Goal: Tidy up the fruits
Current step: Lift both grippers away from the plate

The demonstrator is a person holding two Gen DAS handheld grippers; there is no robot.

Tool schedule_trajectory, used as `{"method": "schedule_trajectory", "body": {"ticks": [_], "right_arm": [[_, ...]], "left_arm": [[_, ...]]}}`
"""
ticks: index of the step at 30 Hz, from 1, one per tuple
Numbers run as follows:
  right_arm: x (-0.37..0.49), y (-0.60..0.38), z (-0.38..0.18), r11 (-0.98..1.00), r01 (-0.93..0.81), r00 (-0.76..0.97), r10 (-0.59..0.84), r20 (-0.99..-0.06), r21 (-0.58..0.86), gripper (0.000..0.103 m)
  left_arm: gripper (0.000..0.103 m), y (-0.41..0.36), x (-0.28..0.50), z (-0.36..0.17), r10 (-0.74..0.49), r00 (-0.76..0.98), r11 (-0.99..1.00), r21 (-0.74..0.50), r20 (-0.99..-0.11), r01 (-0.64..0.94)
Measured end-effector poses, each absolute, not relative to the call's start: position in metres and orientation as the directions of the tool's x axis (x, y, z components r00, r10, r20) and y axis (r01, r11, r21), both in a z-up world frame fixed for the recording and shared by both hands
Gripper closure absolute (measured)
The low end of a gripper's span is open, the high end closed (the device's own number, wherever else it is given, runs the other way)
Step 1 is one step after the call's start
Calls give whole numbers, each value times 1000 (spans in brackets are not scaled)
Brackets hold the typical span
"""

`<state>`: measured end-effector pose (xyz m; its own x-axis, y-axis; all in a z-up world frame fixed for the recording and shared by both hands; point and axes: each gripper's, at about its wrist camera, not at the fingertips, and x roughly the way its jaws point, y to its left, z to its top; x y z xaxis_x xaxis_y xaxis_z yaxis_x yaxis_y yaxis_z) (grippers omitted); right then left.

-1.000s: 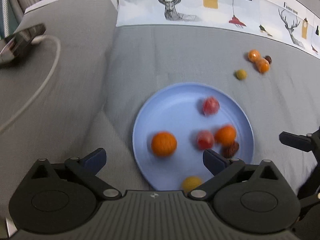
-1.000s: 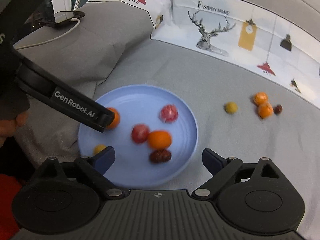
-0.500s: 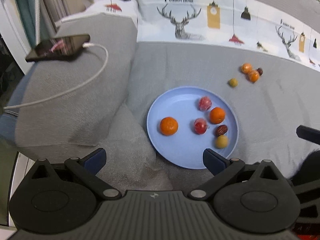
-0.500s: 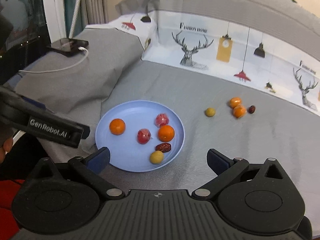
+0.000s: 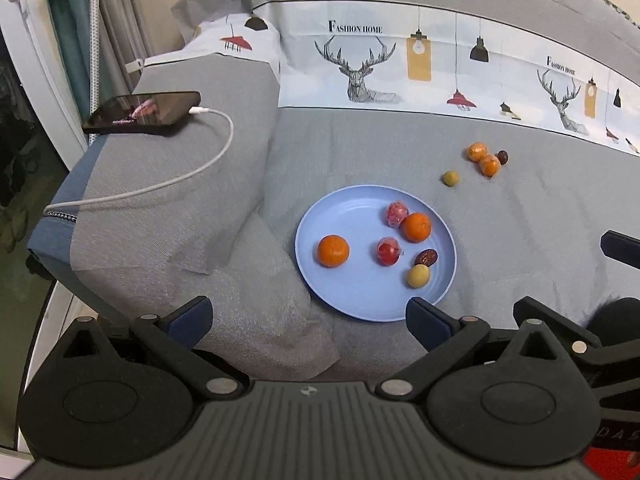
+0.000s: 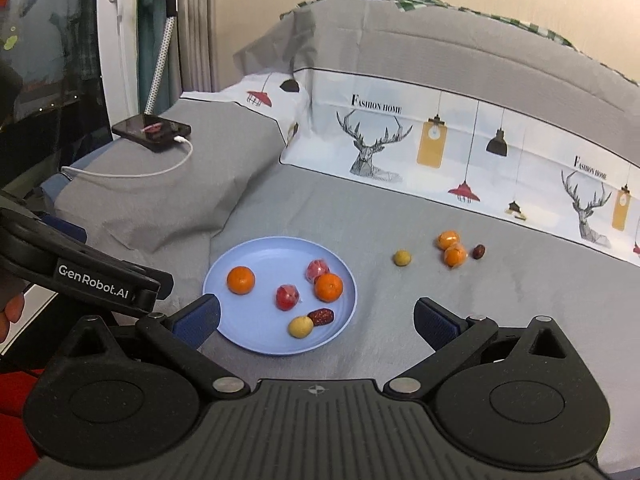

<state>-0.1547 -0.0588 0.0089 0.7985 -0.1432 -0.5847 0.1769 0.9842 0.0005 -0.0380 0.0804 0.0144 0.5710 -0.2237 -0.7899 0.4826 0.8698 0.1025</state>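
Right wrist view: right claw [image 6: 316, 322] spread wide, nothing between pads, jaws just been opening. Left claw [image 5: 308, 316] likewise spread, empty. Blue plate [image 5: 348, 304] on grey bed [image 5: 520, 208] holds 2 oranges, 2 red wrapped fruits, date, yellow fruit. Loose cluster [image 5: 484, 159] well apart, beyond plate: 2 oranges touching, date, yellow fruit nearby.

Smooth matt plastic plate [image 5: 352, 304] on woven grey cloth bedcover [image 5: 380, 152]; glossy phone [image 5: 144, 112].
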Motion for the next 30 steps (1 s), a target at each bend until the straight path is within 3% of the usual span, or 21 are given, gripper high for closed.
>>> {"method": "schedule_trajectory", "body": {"ticks": [30], "right_arm": [[-149,-59,2,981,192,772,-140,-621,18,1]], "left_arm": [[0,82,-36,7,-224,548,866,93,-806,491]]}}
